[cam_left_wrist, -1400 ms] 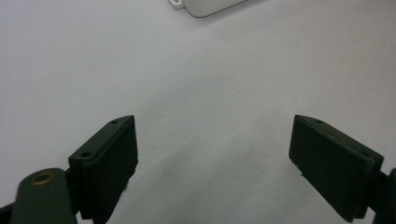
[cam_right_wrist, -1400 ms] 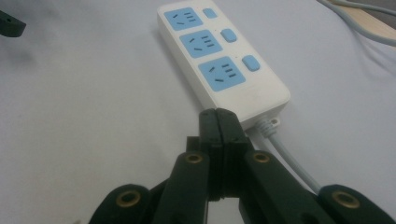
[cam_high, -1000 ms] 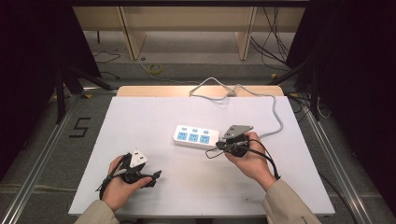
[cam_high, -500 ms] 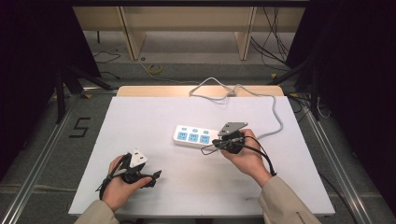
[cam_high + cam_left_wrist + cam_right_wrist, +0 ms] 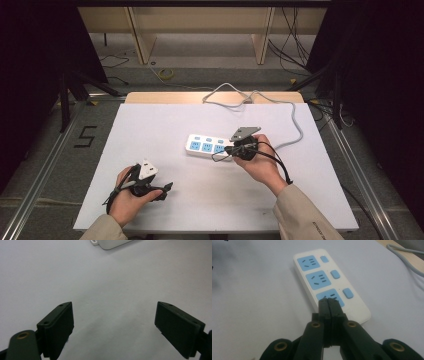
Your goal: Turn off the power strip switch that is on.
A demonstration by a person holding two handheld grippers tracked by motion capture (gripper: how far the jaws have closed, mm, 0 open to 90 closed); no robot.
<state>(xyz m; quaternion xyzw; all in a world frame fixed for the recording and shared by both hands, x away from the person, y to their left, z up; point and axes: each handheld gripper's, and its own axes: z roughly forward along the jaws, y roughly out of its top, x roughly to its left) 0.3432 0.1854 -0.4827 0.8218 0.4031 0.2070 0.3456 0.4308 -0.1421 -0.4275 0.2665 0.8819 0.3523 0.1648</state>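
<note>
Power strip (image 5: pixel 209 146) lay near tabletop centre, cord trailing to far edge. Right gripper (image 5: pixel 329 302) jaws pressed together, empty, tips over nearest blue socket; likely lining up to press switch beside it, needing slight shift. Left gripper (image 5: pixel 113 325) jaws spread, empty, resting low near front-left corner.

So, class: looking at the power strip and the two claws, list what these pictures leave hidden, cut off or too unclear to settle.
- Power strip: in the right gripper view the shut right claw covers part of the nearest socket; contact with it cannot be told.
- Power strip in the left gripper view: cut off by the top edge.
- Cable: its far end drops behind the table in the high view.
- Switch positions: too small to read.
</note>
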